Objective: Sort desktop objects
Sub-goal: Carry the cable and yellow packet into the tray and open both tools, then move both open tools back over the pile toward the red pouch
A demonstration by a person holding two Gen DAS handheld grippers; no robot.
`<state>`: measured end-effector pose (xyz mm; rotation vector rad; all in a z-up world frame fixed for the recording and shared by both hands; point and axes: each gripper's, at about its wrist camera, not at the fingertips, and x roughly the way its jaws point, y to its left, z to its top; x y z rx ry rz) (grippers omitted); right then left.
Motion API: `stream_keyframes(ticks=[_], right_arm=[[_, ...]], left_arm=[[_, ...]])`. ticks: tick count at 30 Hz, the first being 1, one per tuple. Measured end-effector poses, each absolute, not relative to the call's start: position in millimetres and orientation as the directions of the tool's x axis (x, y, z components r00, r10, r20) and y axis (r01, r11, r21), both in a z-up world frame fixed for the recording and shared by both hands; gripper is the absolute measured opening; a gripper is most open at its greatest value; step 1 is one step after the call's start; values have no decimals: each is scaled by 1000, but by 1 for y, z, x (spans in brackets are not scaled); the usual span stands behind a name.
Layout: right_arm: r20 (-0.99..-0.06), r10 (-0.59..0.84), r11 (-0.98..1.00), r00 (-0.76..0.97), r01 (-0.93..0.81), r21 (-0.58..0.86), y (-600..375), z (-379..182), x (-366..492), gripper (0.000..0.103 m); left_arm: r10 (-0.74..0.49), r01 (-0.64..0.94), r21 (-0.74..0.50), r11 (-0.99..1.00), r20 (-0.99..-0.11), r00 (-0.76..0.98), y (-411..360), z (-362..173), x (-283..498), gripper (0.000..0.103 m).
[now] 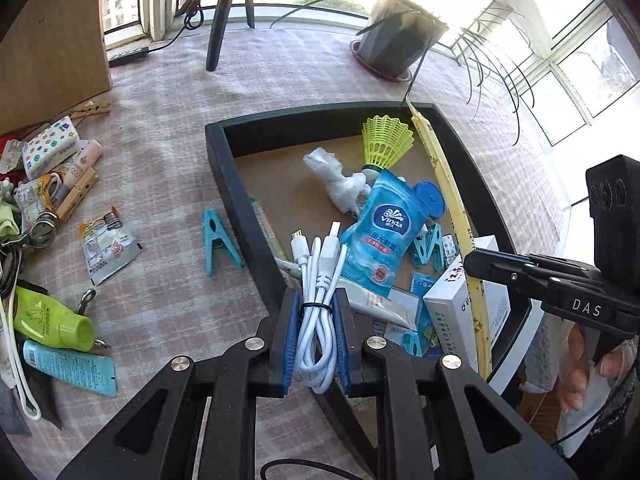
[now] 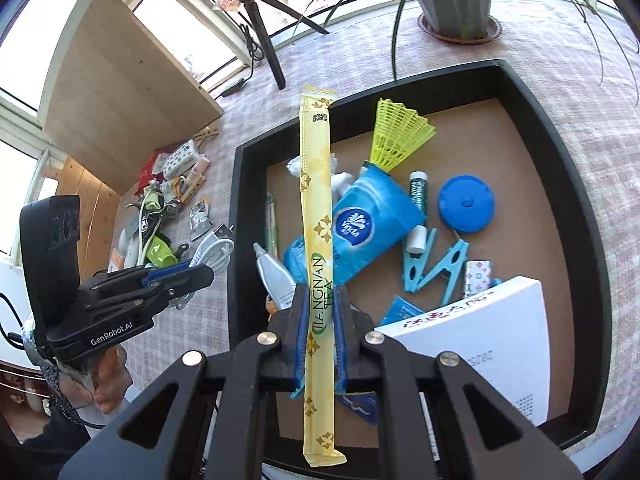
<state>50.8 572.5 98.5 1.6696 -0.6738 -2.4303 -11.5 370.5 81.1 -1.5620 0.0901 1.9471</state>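
My left gripper is shut on a bundled white USB cable, held above the near left edge of the black tray. In the right wrist view that gripper shows at the left with the cable. My right gripper is shut on a long yellow tea stick packet, held over the tray. In the left wrist view the right gripper grips the same packet over the tray's right side.
The tray holds a blue Vinda wipes pack, a yellow shuttlecock, blue clothes pegs, a blue round lid and a white box. Left of it lie a blue peg, a sachet, tubes and clutter. A potted plant stands behind.
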Motion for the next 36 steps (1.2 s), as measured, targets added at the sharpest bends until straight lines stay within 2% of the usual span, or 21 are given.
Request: stream_keyframes(ticks=[11, 12, 13, 14, 15, 16, 17, 27, 31, 34, 36], right_arm=[[-883, -227, -897, -411, -265, 354, 626, 106, 66, 12], [-885, -223, -900, -409, -261, 348, 626, 106, 66, 13], [-888, -215, -905, -406, -258, 338, 624, 106, 66, 13], [-893, -203, -907, -402, -266, 326, 623, 106, 65, 18], [-895, -196, -906, -401, -274, 321, 623, 106, 64, 23], [-892, -199, -904, -406, -275, 327, 622, 107, 63, 32], [-888, -203, -902, -412, -273, 333, 621, 108, 62, 34], [-886, -218, -920, -410, -216, 327, 594, 112, 47, 36], [-894, -214, -932, -394, -191, 307, 577, 108, 37, 47], [-901, -209, -943, -381, -165, 289, 564, 107, 29, 48], [-902, -211, -949, -377, -144, 282, 555, 107, 23, 54]], left_arm=[[412, -596, -298, -746, -909, -61, 436, 87, 22, 16], [411, -602, -293, -743, -909, -66, 438, 88, 23, 18], [407, -608, -284, -741, -911, -71, 440, 90, 25, 28], [409, -615, -278, -738, -909, -80, 441, 92, 25, 38], [416, -622, -271, -734, -904, -97, 440, 95, 26, 39], [415, -628, -257, -734, -902, -115, 439, 99, 28, 39], [410, -631, -244, -737, -903, -130, 438, 101, 28, 39], [392, -531, -258, -807, -907, -155, 400, 95, 4, 39], [379, -471, -262, -842, -909, -172, 378, 91, -7, 39], [369, -428, -264, -865, -911, -185, 360, 90, -14, 39], [361, -401, -261, -878, -912, -196, 347, 89, -18, 39]])
